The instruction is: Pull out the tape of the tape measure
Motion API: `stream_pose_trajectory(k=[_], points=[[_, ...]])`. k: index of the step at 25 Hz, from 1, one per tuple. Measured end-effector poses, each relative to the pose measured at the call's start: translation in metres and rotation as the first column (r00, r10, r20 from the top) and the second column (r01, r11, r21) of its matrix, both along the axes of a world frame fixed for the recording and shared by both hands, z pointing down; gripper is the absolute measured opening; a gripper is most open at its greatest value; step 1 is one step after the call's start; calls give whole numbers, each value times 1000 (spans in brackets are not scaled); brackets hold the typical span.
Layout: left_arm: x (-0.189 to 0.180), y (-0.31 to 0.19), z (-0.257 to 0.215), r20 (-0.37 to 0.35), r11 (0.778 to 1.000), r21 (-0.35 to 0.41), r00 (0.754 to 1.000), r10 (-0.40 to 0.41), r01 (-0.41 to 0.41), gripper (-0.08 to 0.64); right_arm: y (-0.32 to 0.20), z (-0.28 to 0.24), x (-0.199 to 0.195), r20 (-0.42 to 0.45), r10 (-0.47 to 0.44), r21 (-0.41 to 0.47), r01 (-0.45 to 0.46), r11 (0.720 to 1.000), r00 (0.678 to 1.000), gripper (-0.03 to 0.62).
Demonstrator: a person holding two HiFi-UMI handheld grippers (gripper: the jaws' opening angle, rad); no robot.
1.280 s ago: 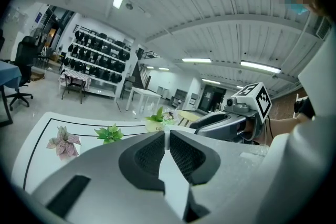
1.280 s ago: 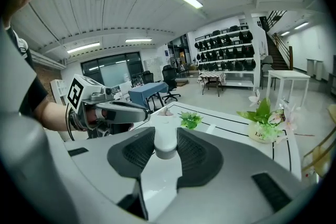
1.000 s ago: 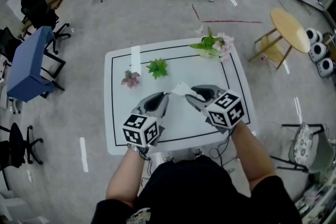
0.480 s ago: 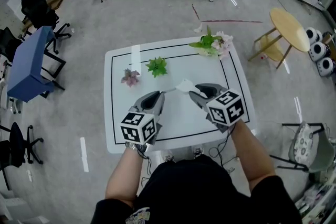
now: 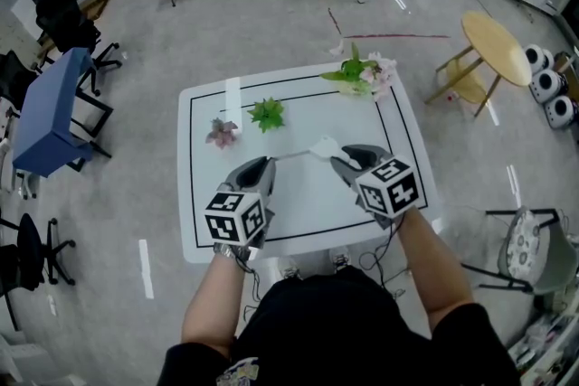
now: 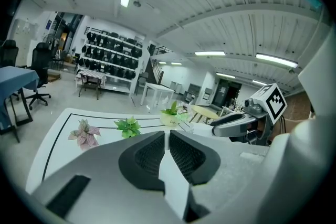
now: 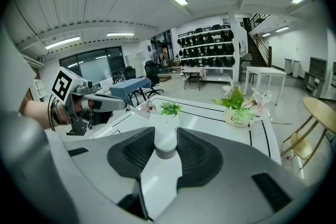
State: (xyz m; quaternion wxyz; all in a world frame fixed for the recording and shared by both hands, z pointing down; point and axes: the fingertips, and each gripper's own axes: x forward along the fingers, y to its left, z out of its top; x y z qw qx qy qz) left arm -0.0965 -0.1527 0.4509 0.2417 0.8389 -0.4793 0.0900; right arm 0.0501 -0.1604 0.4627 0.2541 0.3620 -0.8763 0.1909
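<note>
- The tape measure (image 5: 323,146), a white case, is held above the middle of the table (image 5: 204,230), clear of its top.
- The case is clamped between the pads of the right gripper (image 5: 336,155), seen in the right gripper view (image 7: 165,134) with the jaws parted only as far as the case (image 7: 164,128) forces them.
- The tape (image 5: 294,155) is stretched as a short pale strip above the table, from the case towards the left gripper (image 5: 269,161).
- The tape's end is pinched in the left gripper, whose jaws are seen nearly together in the left gripper view (image 6: 168,136), with only the thin strip between the pads.
- Both grippers are held over the near half of the table, the left one towards its left side.
- A pink plant (image 5: 223,133) and a green plant (image 5: 267,114) are set side by side on the far left part of the table.
- A pot of flowers (image 5: 362,75) is placed at the table's far right corner.
</note>
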Motion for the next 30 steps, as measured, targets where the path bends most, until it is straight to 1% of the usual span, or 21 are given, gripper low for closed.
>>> stream_pose_trajectory(k=[4,7,10,15,18,22,26,30], points=[[3,4,1,-3,1000,-10,1000,-7,7,34,4,0,5,-8,16,2,-16,1000,1000,129],[-1,5,3,0,999,-13,999,-33,33,34,3,2,16,-36,46,13,-45,999,998,129],[-7,5,4,-12,999,-22,999,-46,46,34,4,2,25,-7,76,-12,-76,997,997,129],[-7,7,5,-8,999,-25,999,-40,40,34,6,5,27,-37,77,0,-77,997,996,129],[-15,6,7,-3,998,-26,998,-65,65,34,4,7,33,-52,97,5,-97,995,994,129],[-25,5,8,-6,996,-30,997,-79,79,34,2,9,40,-12,123,-32,-124,992,992,129],[-30,3,10,1,996,-31,996,-88,88,34,0,14,35,-35,114,-25,-115,993,993,129],[-50,2,15,4,990,-46,991,-135,135,34,-4,20,38,-57,125,-22,-126,992,991,129]])
